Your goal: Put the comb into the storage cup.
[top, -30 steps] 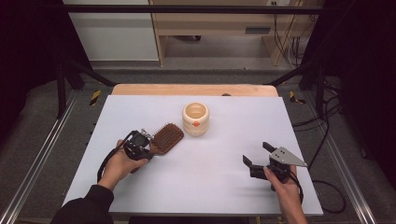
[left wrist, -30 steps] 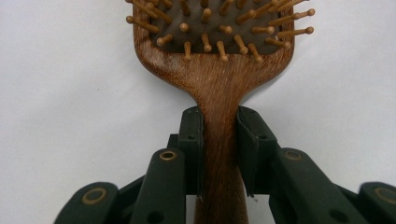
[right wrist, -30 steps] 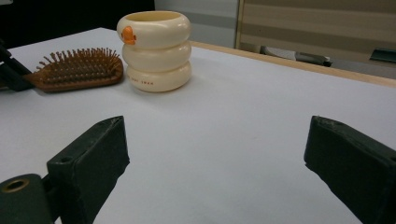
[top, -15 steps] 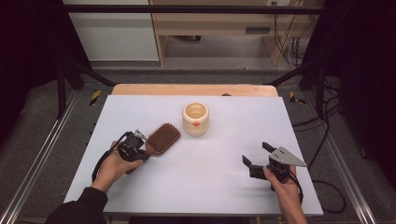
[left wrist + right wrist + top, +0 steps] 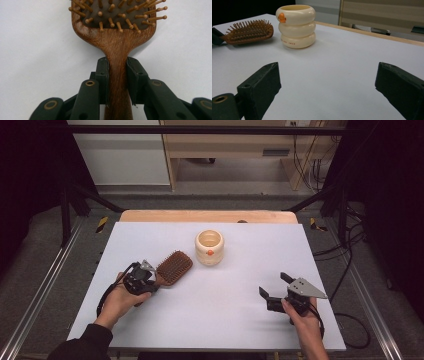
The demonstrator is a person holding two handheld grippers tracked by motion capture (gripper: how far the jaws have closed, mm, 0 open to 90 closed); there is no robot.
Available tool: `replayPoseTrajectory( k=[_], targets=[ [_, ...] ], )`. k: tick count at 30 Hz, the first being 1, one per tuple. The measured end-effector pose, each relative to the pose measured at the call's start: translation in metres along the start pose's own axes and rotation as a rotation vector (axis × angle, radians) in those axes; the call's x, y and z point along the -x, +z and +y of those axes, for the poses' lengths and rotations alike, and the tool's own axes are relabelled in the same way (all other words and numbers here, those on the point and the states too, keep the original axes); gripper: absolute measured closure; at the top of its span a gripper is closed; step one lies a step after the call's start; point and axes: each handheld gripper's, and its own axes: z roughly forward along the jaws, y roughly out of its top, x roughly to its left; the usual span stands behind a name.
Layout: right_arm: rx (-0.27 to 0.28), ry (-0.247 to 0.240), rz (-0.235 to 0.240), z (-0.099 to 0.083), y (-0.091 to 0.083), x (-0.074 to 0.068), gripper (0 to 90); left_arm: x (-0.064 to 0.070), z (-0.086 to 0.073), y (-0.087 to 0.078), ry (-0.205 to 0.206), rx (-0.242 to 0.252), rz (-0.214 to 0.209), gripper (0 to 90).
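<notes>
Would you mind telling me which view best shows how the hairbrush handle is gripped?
The left gripper view: the left claw clamps the hairbrush handle. The high view shows it small; the right gripper view shows only bristles sideways.

I see a white surface [image 5: 150, 240] on grey floor [image 5: 60, 270], a wooden bench [image 5: 240, 145] behind it, cables [image 5: 350, 255] trailing right.

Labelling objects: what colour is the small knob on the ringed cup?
Orange, on the cream cup; clearest in the right gripper view.
</notes>
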Motion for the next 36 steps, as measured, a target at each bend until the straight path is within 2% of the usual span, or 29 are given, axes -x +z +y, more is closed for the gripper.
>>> replayPoseTrajectory(
  k=[4, 16, 22, 30, 36],
  targets=[
    [0.000, -0.001, 0.001, 0.000, 0.000, 0.000, 6.3, 0.001, -0.002, -0.003, 0.001, 0.035, 0.003, 72.8],
    [0.009, -0.015, 0.016, 0.003, -0.001, -0.005, 6.3, 0.006, -0.015, -0.012, -0.023, 0.190, 0.006, 72.8],
    [0.013, -0.016, 0.019, 0.003, -0.001, -0.006, 6.3, 0.011, -0.018, -0.015, 0.002, 0.287, 0.025, 72.8],
    [0.017, -0.022, 0.024, 0.004, -0.001, -0.008, 6.3, 0.015, -0.024, -0.013, -0.035, 0.398, 0.031, 72.9],
    [0.014, -0.023, 0.028, 0.005, -0.001, -0.010, 6.3, 0.017, -0.026, -0.011, -0.045, 0.431, 0.021, 72.9]
  ],
)
